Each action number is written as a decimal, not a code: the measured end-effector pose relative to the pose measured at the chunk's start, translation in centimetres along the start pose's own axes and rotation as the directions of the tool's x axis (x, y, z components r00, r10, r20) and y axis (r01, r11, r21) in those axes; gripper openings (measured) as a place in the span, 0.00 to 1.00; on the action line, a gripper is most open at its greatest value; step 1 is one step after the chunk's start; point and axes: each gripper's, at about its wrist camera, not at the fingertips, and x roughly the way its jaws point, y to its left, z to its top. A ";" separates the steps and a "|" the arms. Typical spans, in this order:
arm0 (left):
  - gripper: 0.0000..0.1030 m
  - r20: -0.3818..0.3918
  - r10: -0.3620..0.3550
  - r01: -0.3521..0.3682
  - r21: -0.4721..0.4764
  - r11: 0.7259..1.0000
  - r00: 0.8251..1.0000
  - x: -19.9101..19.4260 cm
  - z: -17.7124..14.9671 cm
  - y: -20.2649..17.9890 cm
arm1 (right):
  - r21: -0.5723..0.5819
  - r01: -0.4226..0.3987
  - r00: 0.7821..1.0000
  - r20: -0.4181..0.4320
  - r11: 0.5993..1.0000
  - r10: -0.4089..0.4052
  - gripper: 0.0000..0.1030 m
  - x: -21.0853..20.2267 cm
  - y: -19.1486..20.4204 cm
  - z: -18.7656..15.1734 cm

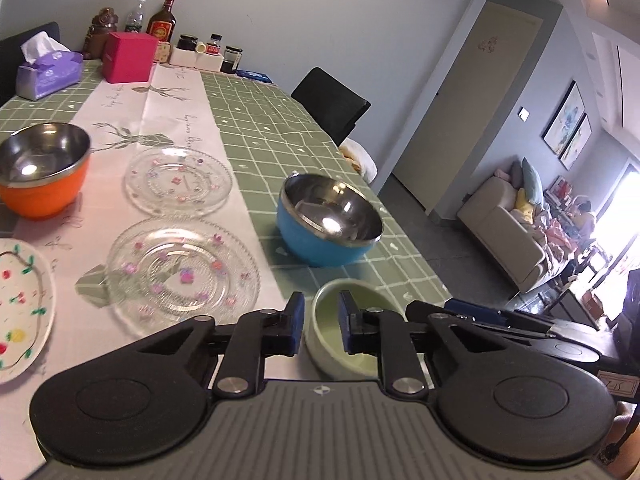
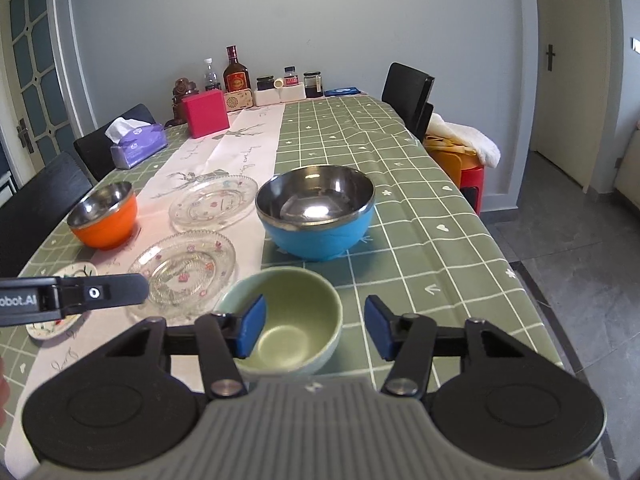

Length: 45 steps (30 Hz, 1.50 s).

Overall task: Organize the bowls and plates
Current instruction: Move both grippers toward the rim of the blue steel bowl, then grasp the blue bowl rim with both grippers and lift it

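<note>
A pale green ceramic bowl point(image 1: 352, 336) point(image 2: 286, 320) sits near the table's front edge. My left gripper point(image 1: 319, 322) is open with its fingers astride the bowl's left rim, not closed on it. My right gripper point(image 2: 314, 328) is open wide just above the same bowl, its left pad over the bowl's left rim. A blue steel-lined bowl point(image 1: 328, 220) point(image 2: 316, 212) stands behind it. Two clear glass plates point(image 1: 182, 272) point(image 1: 178, 180) lie on the white runner. An orange steel-lined bowl point(image 1: 42, 170) point(image 2: 104, 216) is at the left. A white flowered plate point(image 1: 20, 308) point(image 2: 60, 300) lies front left.
A tissue box point(image 2: 138, 142), a pink box point(image 2: 205, 118), bottles and jars point(image 2: 236, 72) line the table's far end. Black chairs point(image 2: 408, 96) stand at both sides. The table's right edge point(image 2: 500, 248) drops to a tiled floor.
</note>
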 end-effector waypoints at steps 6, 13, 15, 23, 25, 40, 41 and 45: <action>0.23 -0.010 -0.013 0.013 0.009 1.000 1.000 3.9 4.3 -0.3 | 0.061 -0.006 1.000 -0.005 0.998 0.006 0.51 3.4 -1.6 4.1; 0.30 -0.133 0.037 -0.040 -0.025 0.999 0.990 10.6 7.1 1.0 | 0.191 0.010 0.994 -0.111 0.981 0.011 0.47 9.2 -4.1 7.7; 0.30 -0.157 0.048 -0.057 -0.053 0.997 0.986 12.0 7.6 1.6 | 0.216 0.017 0.989 -0.145 0.976 0.015 0.43 10.7 -4.6 8.1; 0.33 -0.202 0.109 -0.120 -0.043 0.992 0.973 15.2 8.7 1.5 | 0.264 0.041 0.977 -0.214 0.964 0.017 0.29 13.9 -5.9 8.2; 0.31 -0.212 0.128 -0.137 -0.025 0.990 0.969 15.6 8.7 1.3 | 0.276 0.037 0.976 -0.214 0.961 0.024 0.26 14.1 -6.1 8.3; 0.14 -0.177 0.194 -0.195 0.011 0.981 0.965 11.0 9.8 -1.1 | 0.260 -0.006 0.988 -0.147 0.965 0.046 0.13 9.9 -4.6 9.7; 0.14 -0.166 0.205 -0.205 0.020 0.979 0.965 9.9 9.9 -1.4 | 0.258 -0.019 0.988 -0.140 0.966 0.057 0.13 9.2 -4.4 9.8; 0.15 -0.108 0.255 -0.251 0.053 0.967 0.961 5.3 9.7 -2.4 | 0.234 -0.077 0.987 -0.116 0.969 0.106 0.12 6.3 -2.4 9.7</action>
